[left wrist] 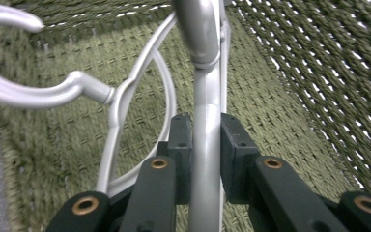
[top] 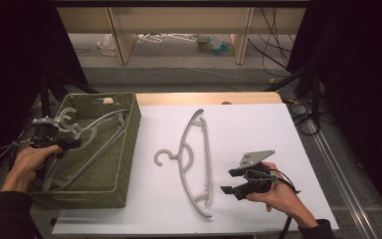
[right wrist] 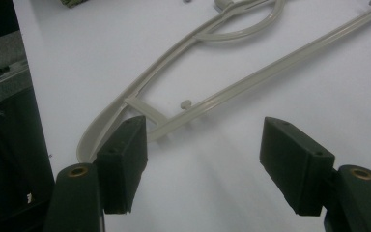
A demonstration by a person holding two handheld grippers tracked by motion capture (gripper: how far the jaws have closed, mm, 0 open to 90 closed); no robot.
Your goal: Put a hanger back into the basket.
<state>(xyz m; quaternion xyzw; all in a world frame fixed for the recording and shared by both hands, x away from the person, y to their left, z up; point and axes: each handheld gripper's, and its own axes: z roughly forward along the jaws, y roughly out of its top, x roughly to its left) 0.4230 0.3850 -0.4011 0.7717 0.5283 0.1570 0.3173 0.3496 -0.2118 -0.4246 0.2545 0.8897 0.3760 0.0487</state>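
Note:
A green woven basket (top: 124, 149) stands at the table's left with grey plastic hangers (top: 94, 144) in it. My left gripper (top: 72, 144) reaches in over its left rim. In the left gripper view its jaws (left wrist: 206, 140) are shut on the straight bar of one grey hanger (left wrist: 206, 96), and a second hanger's hook (left wrist: 29, 92) lies to the left over the basket floor (left wrist: 294, 96). Another grey hanger (top: 199, 149) lies flat on the white table. My right gripper (top: 229, 181) rests open just right of its near end; its jaws (right wrist: 205, 145) stand wide with the hanger's end (right wrist: 140, 111) just ahead of the left jaw.
The white table top (top: 258, 129) has bare room to the right of the flat hanger. Beyond the far edge are a wooden frame (top: 124, 45), cables and clutter on the floor. Dark stands flank both sides.

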